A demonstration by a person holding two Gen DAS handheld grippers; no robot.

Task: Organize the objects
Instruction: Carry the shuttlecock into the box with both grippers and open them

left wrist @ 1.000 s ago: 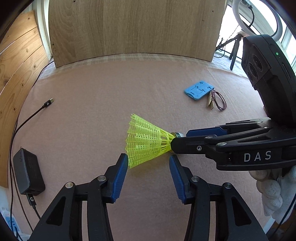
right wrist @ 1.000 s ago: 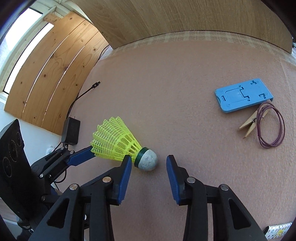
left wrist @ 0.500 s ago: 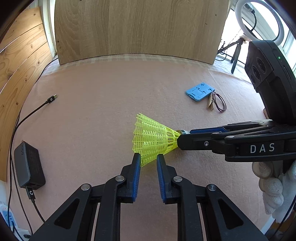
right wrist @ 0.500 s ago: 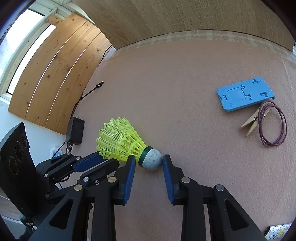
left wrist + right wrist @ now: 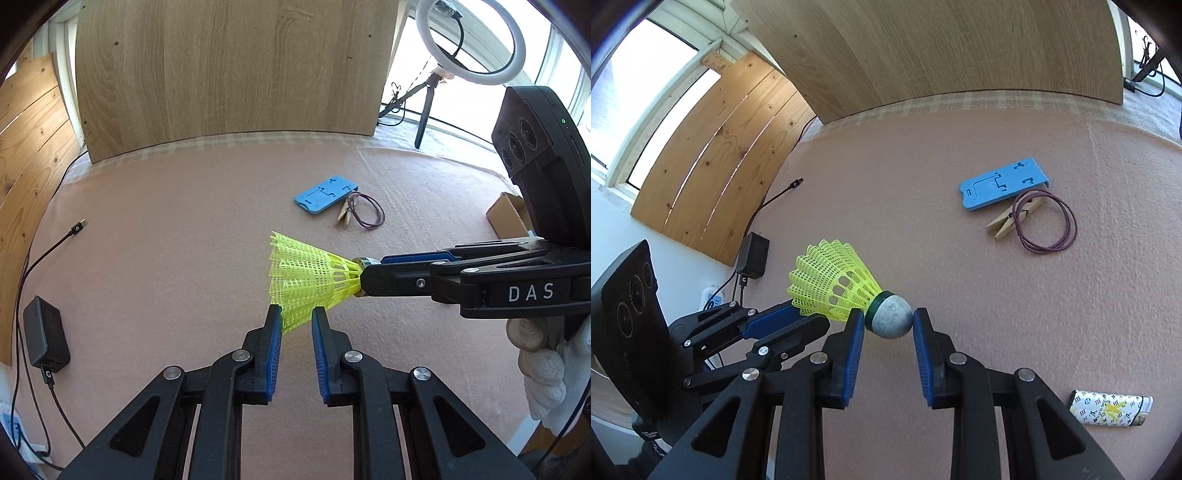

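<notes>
A yellow plastic shuttlecock (image 5: 306,278) with a grey cork head (image 5: 891,318) is held above the pink mat. My right gripper (image 5: 888,320) is shut on the cork head; in the left wrist view it reaches in from the right (image 5: 364,277). My left gripper (image 5: 296,314) is shut on the lower edge of the yellow skirt; it shows in the right wrist view (image 5: 809,317) at the left. A blue phone stand (image 5: 325,194), a wooden clothespin (image 5: 343,218) and a purple cord loop (image 5: 365,212) lie together on the mat further back.
A black charger (image 5: 46,338) with a cable (image 5: 48,251) lies at the mat's left edge. A patterned lighter (image 5: 1110,408) lies at the right front. A cardboard box (image 5: 508,216) stands at the right. A wooden board (image 5: 229,66) closes the back; a ring light (image 5: 471,40) stands behind.
Both grippers closed: the right one onto the cork head, the left one onto the skirt's edge. The shuttlecock has risen off the mat.
</notes>
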